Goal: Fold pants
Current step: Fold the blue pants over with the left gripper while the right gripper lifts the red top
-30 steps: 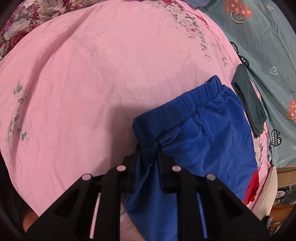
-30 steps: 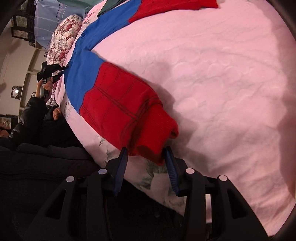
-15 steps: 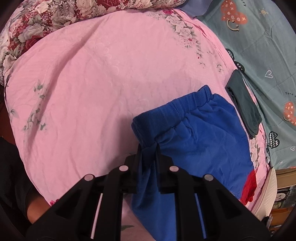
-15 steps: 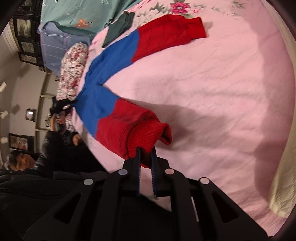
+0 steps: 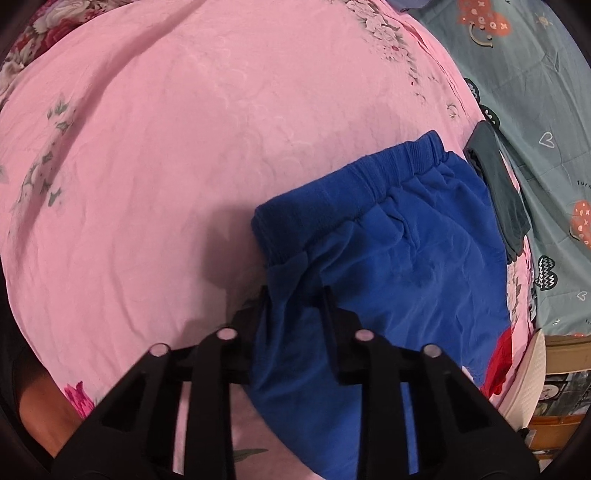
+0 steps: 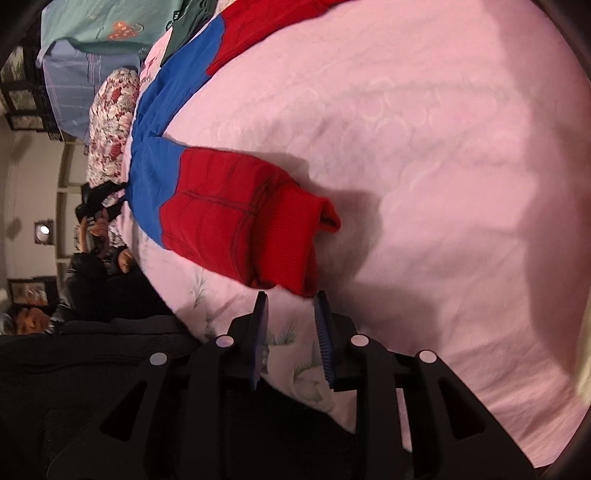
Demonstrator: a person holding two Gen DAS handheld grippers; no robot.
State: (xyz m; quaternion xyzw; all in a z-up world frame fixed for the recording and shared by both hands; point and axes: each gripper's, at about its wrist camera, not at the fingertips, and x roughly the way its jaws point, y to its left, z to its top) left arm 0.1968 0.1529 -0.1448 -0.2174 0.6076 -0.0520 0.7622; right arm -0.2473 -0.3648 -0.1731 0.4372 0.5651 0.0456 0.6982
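The pants are blue at the waist [image 5: 388, 254] and red at the lower legs [image 6: 236, 218], spread on a pink bedsheet [image 5: 184, 147]. My left gripper [image 5: 293, 295] has its jaws apart with the blue fabric below the elastic waistband lying between them. My right gripper [image 6: 290, 299] is open, just below the red ribbed cuff [image 6: 295, 240] of the near leg, which rests on the sheet. The other red leg [image 6: 266, 22] lies at the top of the right wrist view.
A dark grey garment [image 5: 498, 192] lies beside the waistband at the right. A teal patterned cover [image 5: 535, 92] lies beyond it. A floral pillow [image 6: 110, 122] sits at the bed's head. A person in black [image 6: 92, 295] stands at the bed's near edge.
Both grippers were shut on the pants half a second ago and have opened. The red cuff dropped out of the right gripper onto the sheet. The left jaws have spread around the blue fabric.
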